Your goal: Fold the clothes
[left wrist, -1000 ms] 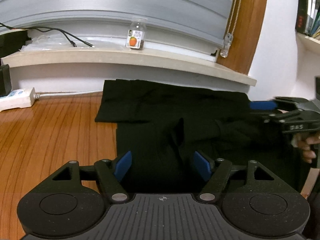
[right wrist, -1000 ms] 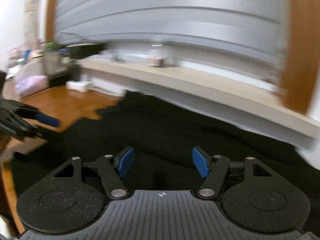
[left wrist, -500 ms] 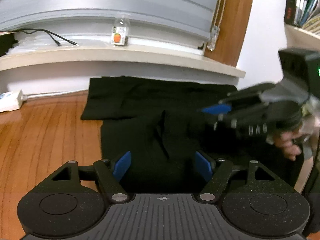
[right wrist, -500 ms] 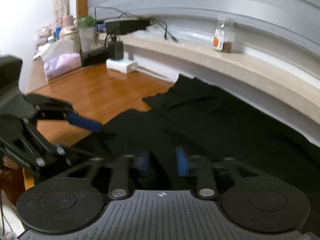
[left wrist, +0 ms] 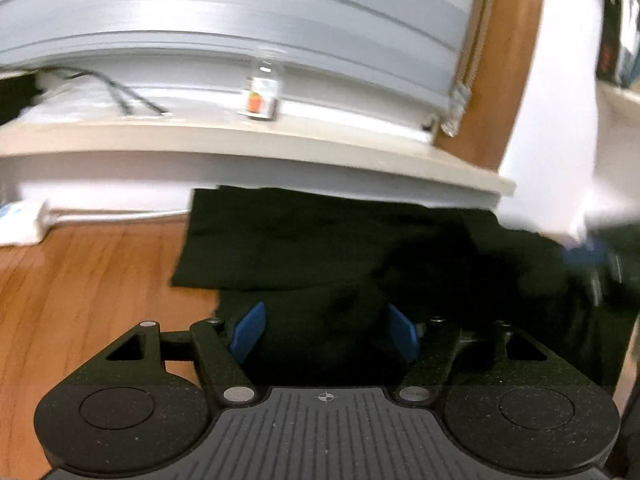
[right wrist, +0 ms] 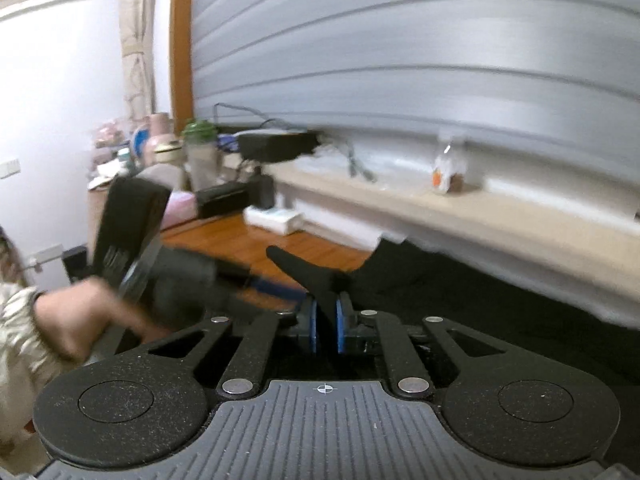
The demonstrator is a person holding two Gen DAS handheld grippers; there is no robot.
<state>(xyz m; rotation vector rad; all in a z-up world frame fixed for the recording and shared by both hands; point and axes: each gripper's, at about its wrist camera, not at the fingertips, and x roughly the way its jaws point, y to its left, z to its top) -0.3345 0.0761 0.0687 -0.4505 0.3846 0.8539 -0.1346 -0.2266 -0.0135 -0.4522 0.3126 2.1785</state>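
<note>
The tabletop (left wrist: 80, 300) under my rig is orange-brown wood, and the black garment (left wrist: 320, 248) covers its far right part, spread flat with its back edge against the wall under the sill (left wrist: 240, 140). From my right wrist view the same cloth (right wrist: 500, 312) runs off to the right below that ledge.

My left tool (left wrist: 326, 332) hangs over the near part of the garment with its blue pads (left wrist: 250, 332) spread wide apart and nothing between them; it is released. At the right edge of that view I see a blurred blue tip of my right tool (left wrist: 584, 254) over the cloth.

My right tool (right wrist: 325, 330) is clenched on a fold of the garment: the two pads sit almost together with a strip of black fabric pinched between them, and a pointed flap of it (right wrist: 296, 266) sticks up and leftward just past the tips, lifted off the tabletop. To the left, blurred, my left hand (right wrist: 80, 312) grips the handle of the other tool (right wrist: 128, 224).

On the sill stands a small clear bottle (left wrist: 262, 96) with an orange label, and a white power strip (left wrist: 20, 224) lies on the tabletop at the far left.
</note>
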